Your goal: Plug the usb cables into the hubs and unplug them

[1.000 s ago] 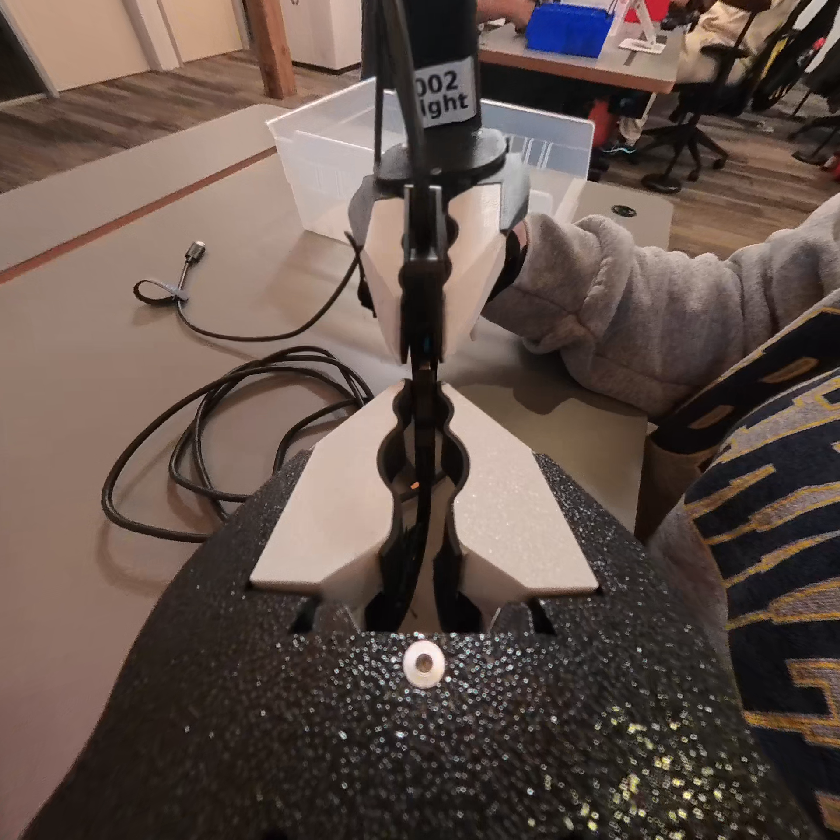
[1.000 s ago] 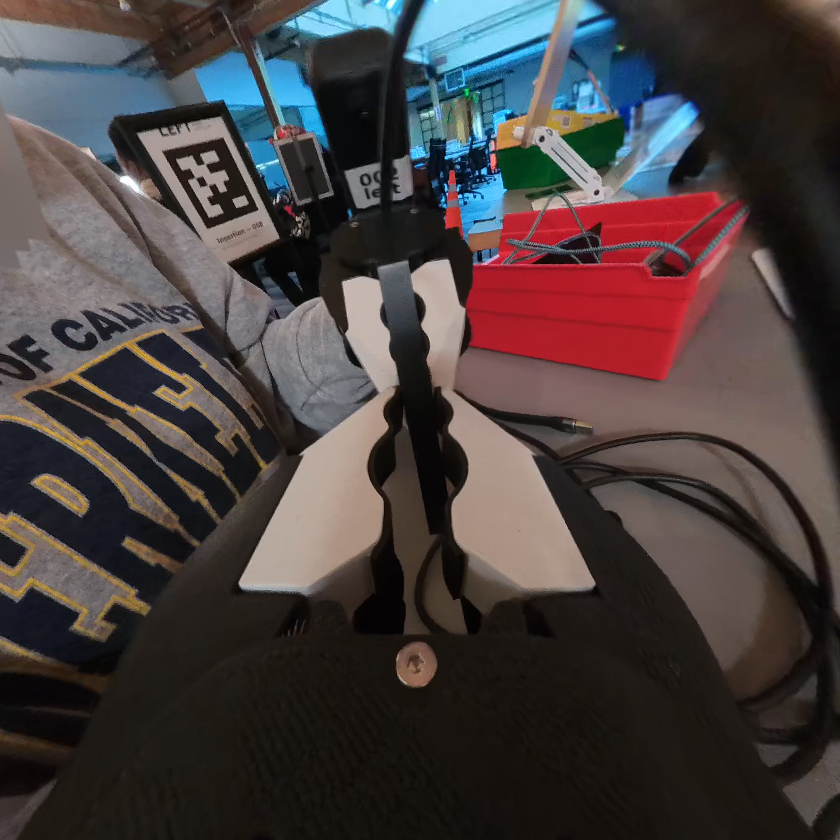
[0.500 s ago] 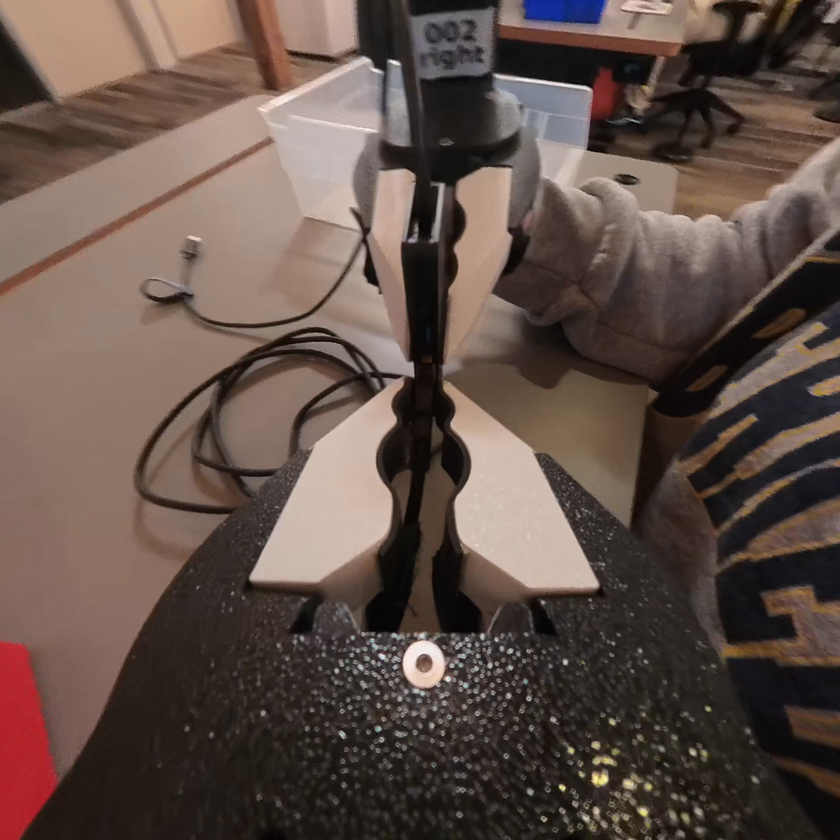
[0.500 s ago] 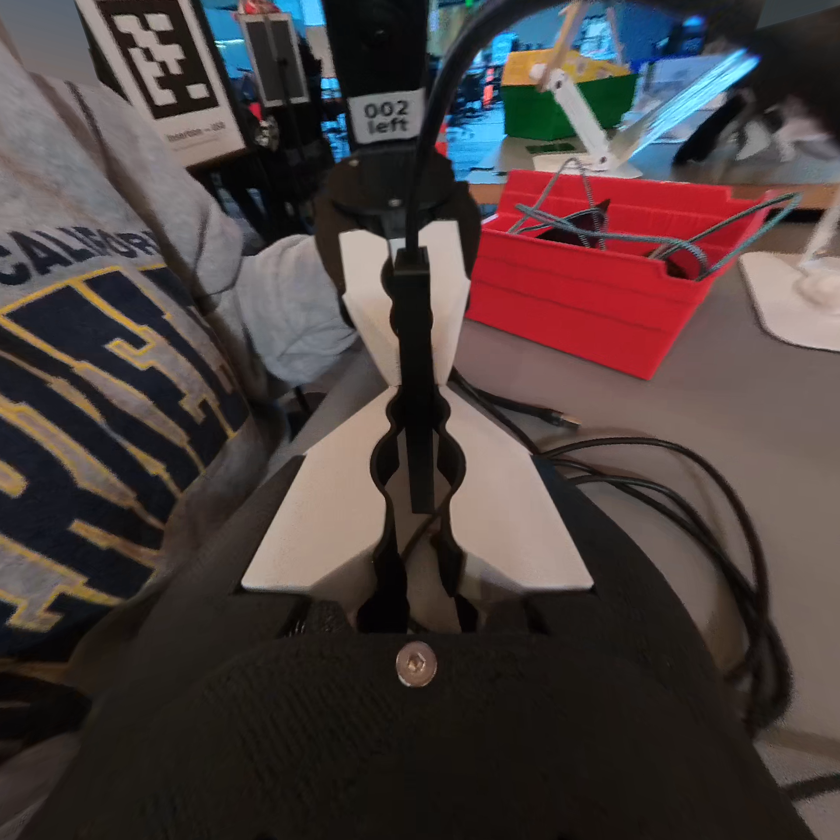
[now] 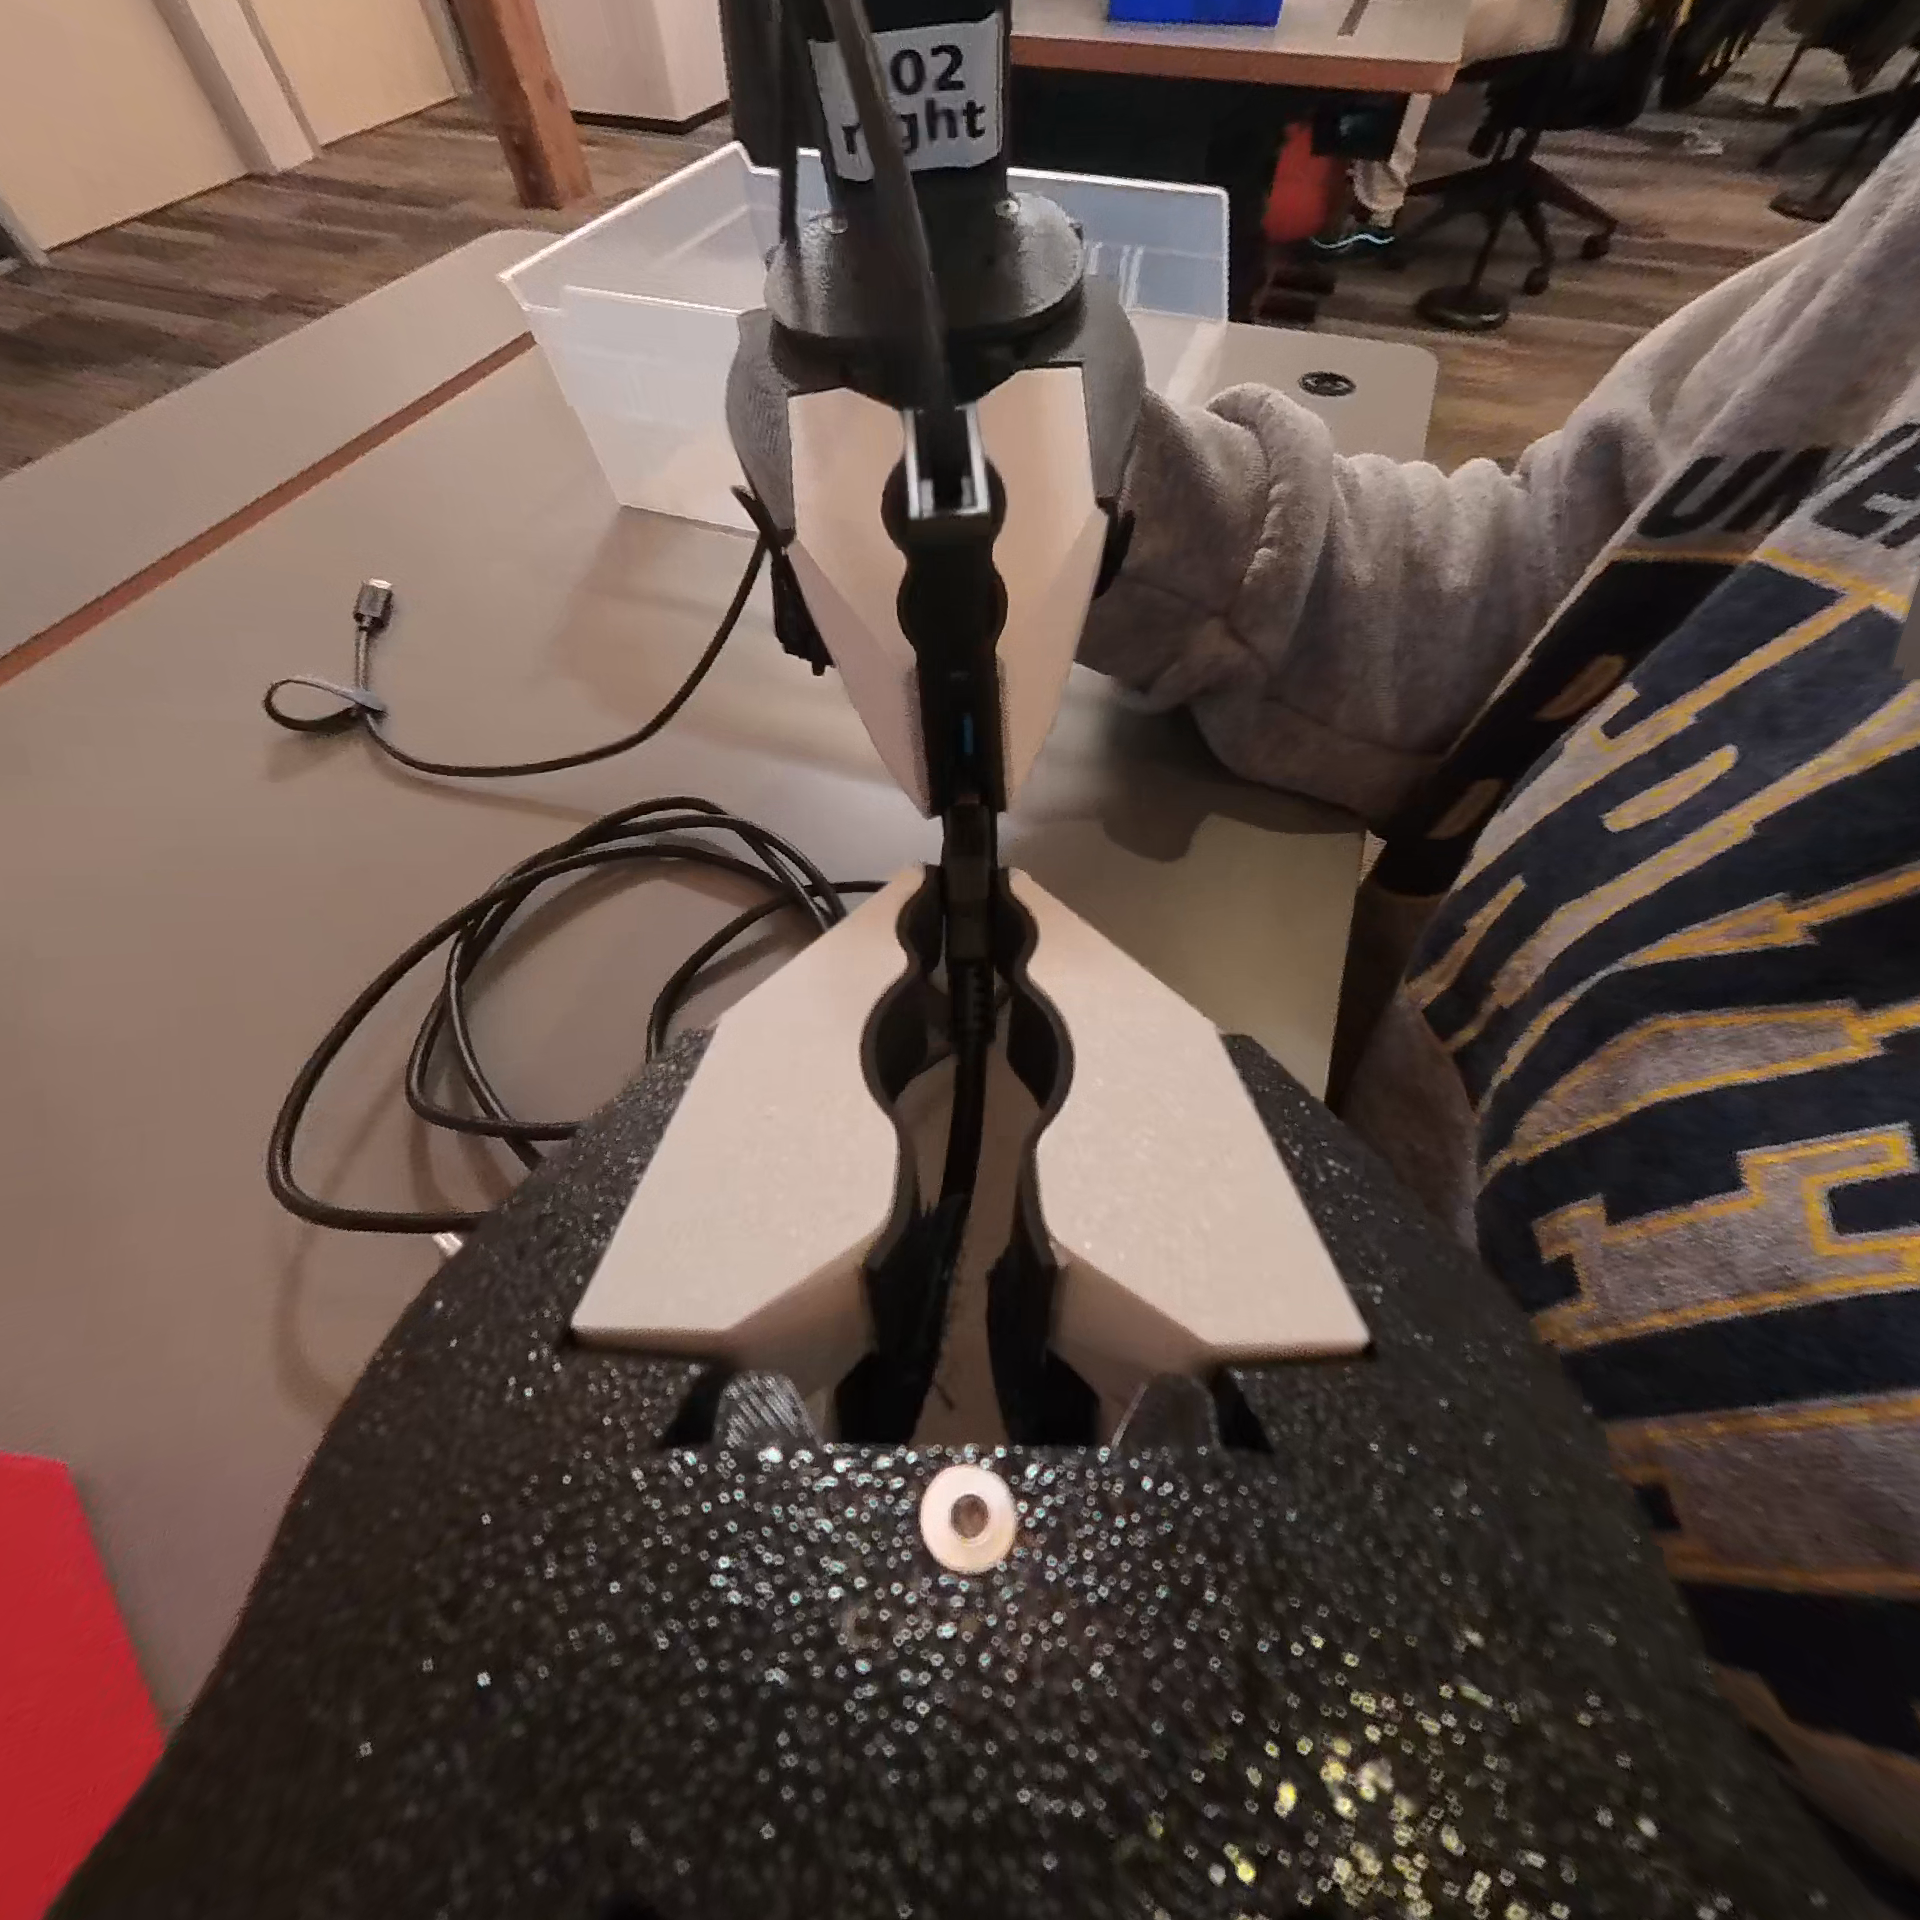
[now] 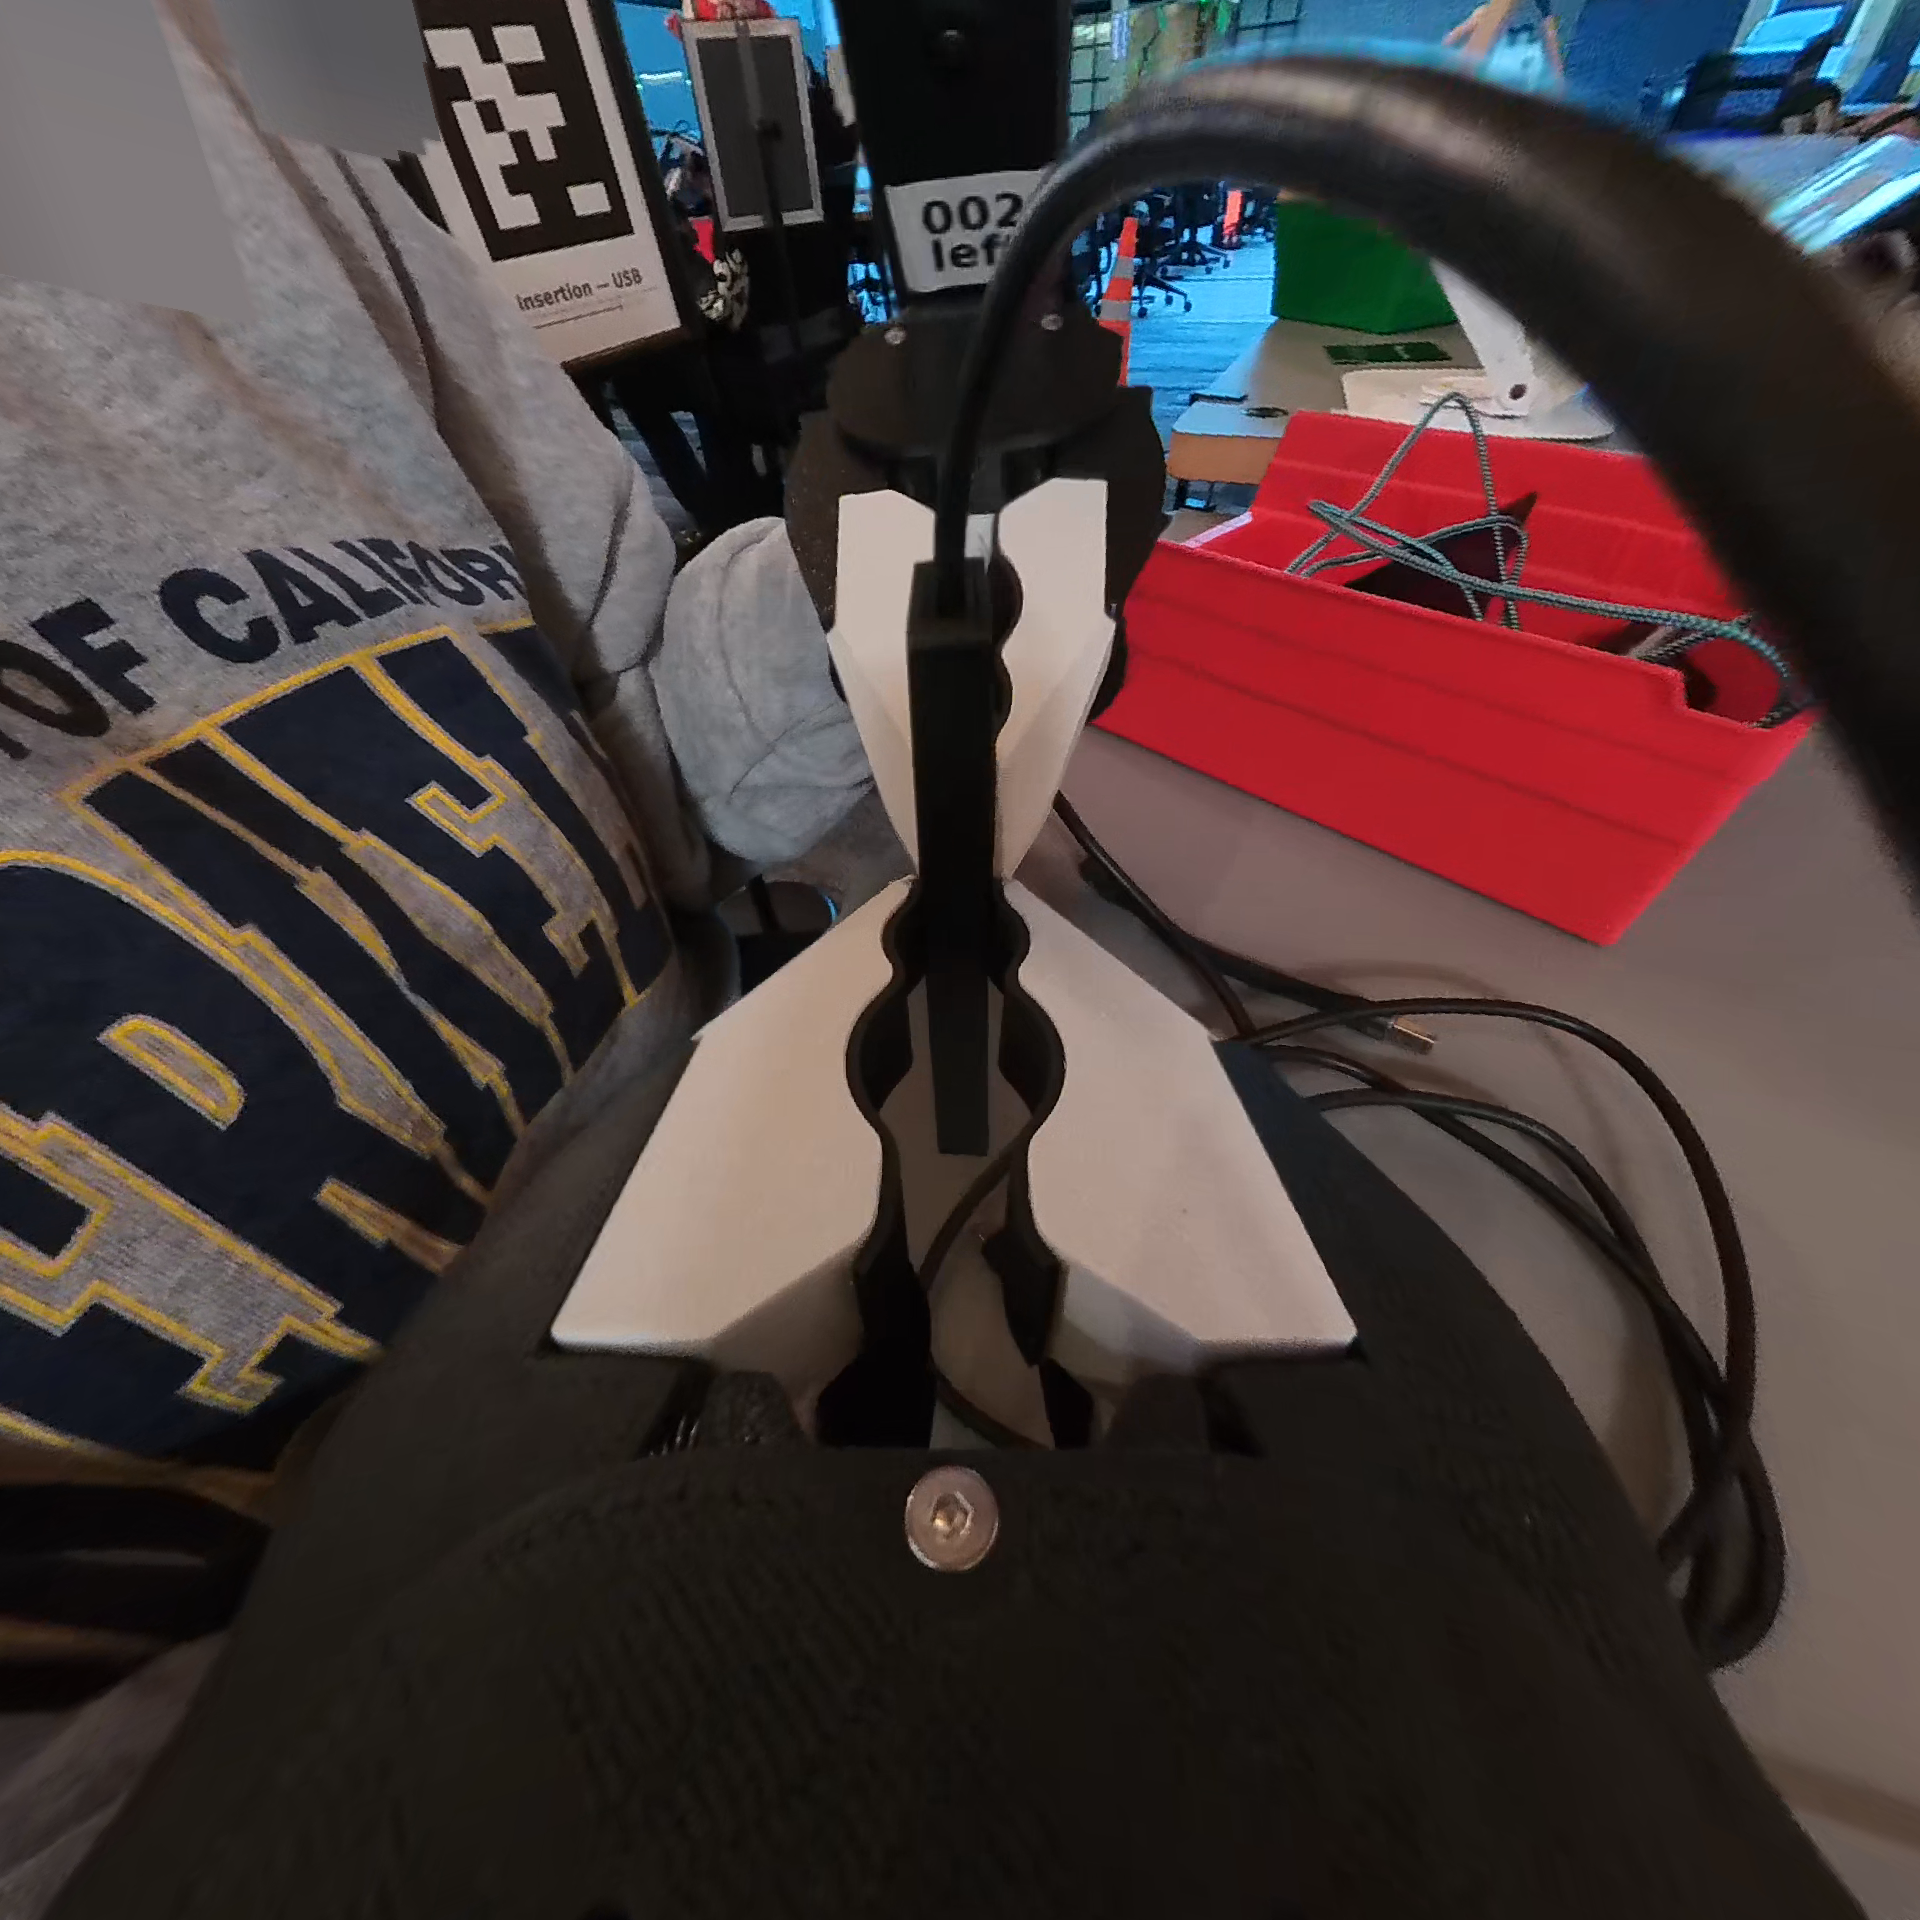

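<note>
Black against pale fingers, a USB plug (image 5: 968, 914) sits pinched in the tips of the left gripper (image 5: 966, 904) in the left wrist view, its cable trailing back between them; just ahead, tip to tip, the right gripper (image 5: 961, 727) is clamped on a slim black hub (image 5: 956, 644) above the grey table (image 5: 208, 935). Plug and hub meet end to end; how deep it sits cannot be told. In the right wrist view the hub (image 6: 951, 831) runs lengthwise through the right gripper (image 6: 956, 914) toward the left gripper (image 6: 961, 727), a red bin (image 6: 1455, 748) beyond. The step probably goes best with both tools kept in line, pushing or pulling straight along the hub's axis without twisting.
</note>
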The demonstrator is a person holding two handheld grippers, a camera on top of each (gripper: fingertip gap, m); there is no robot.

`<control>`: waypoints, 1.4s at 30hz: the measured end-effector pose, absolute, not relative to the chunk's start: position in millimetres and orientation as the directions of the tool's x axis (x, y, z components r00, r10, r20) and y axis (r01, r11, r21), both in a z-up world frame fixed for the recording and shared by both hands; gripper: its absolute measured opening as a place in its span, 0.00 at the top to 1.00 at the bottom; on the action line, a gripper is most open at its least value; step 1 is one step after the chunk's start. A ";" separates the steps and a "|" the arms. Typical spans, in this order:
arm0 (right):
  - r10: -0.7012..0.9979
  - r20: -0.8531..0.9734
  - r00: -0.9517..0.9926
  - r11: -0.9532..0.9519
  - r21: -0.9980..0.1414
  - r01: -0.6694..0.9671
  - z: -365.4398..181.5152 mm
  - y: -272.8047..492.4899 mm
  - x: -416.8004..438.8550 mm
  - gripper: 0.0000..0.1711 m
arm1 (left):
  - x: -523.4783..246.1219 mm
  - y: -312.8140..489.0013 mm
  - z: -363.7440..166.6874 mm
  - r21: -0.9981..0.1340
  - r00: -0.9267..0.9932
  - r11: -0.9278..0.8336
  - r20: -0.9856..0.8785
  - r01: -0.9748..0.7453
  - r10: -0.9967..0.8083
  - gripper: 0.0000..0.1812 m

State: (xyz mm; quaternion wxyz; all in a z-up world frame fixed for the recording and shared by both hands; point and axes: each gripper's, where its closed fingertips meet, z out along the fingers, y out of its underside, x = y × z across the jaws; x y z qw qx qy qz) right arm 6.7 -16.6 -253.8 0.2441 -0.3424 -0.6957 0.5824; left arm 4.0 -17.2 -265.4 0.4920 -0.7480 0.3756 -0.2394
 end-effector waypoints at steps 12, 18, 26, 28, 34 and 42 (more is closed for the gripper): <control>0.800 -0.036 -0.599 0.113 -0.971 0.209 -256.8 -10.0 2.0 0.95 | -8.9 -17.3 -268.4 -0.909 0.617 -0.252 -0.006 -0.331 -0.787 0.96; 0.781 -0.043 -0.623 0.118 -0.970 0.214 -258.6 -16.0 3.0 0.95 | -8.3 -24.3 -269.5 -0.906 0.595 -0.247 -0.007 -0.344 -0.804 0.96; 0.768 -0.038 -0.640 0.138 -0.965 0.223 -259.9 -22.3 3.9 0.94 | -8.8 -31.1 -270.3 -0.900 0.564 -0.246 0.000 -0.360 -0.825 0.96; 0.778 -0.031 -0.627 0.147 -0.962 0.230 -261.4 -20.8 2.4 0.94 | -10.8 -30.0 -271.5 -0.895 0.572 -0.246 -0.013 -0.373 -0.820 0.96; 0.743 -0.054 -0.667 0.157 -0.955 0.252 -265.5 -32.3 5.1 0.94 | -9.6 -43.5 -274.0 -0.880 0.506 -0.287 0.062 -0.380 -0.861 0.96; 0.839 -0.013 -0.545 0.186 -0.932 0.310 -284.7 -17.1 -9.4 0.95 | -24.9 -28.9 -292.7 -0.863 0.570 -0.330 0.061 -0.383 -0.819 0.96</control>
